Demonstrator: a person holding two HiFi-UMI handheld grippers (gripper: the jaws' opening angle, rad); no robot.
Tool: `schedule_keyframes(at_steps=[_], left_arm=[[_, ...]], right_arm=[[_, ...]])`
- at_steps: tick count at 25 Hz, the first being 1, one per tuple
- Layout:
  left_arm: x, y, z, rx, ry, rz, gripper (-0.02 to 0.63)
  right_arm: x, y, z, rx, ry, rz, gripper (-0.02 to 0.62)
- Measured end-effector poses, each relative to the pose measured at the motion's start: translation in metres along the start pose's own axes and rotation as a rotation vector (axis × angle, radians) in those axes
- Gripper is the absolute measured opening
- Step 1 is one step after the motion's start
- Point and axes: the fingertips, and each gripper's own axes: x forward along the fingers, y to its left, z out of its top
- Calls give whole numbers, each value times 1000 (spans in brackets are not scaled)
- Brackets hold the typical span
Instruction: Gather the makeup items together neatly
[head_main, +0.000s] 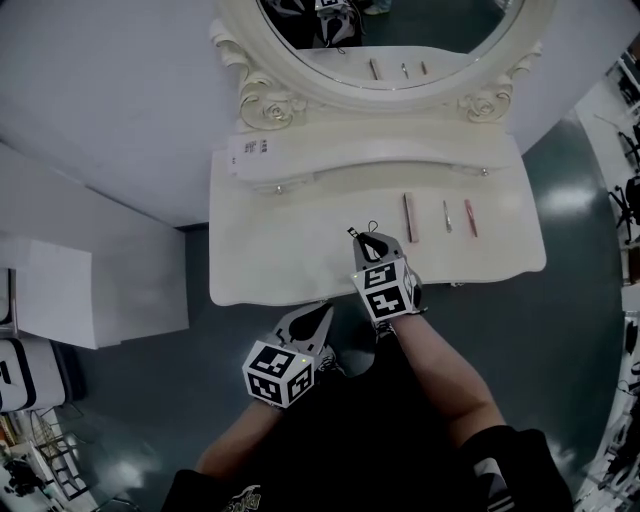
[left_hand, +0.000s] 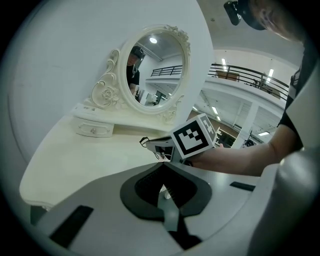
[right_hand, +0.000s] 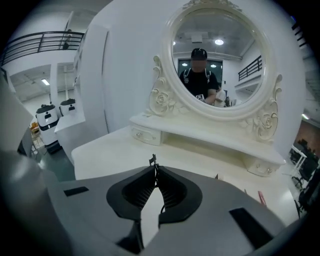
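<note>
Table: I look steeply down on a white dressing table (head_main: 260, 270) with an oval mirror (head_main: 300, 80) at its back.
Makeup items: three thin pieces lie side by side on the right part of the top, near one another but not touching. They are a long pink-brown stick (head_main: 409, 217), a short silvery stick (head_main: 447, 216) and a red stick (head_main: 470, 217).
Right gripper: my right gripper (head_main: 372, 238) is over the table, just left of the pink-brown stick and a little nearer to me. Its fingers are drawn almost together and pinch a black wiry thing (right_hand: 153, 160) that pokes out past the tips. I cannot tell what kind of item it is.
Left gripper: my left gripper (head_main: 322, 312) is at the table's front edge, left of the right gripper and closer to me. Its fingers are pressed together, tips meeting, and I see nothing between them.
Spacing: the black wiry thing is apart from the three sticks, off to their left.
</note>
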Motion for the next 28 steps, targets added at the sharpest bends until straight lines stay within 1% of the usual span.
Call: schedule_keyframes(at_steps=[10,14,19,23,28], left_arm=[[-10,26,-12,-25,34,30,8],[-8,36,-15,-42,50,38,8],[-1,41,-16,-54,62,35,8],[0,45,-15,-53,66,31,8],[1,50,-10,-46,66,23,8]], right_arm=[[43,-19,-19,51,90,-69,43],[60,-28,-24,105,121,-113,44],[80,-32,-19,220,136,-192,44],[91,-26,-10,276,146,-207,44],[96,-28,-12,299,156,-224,43]])
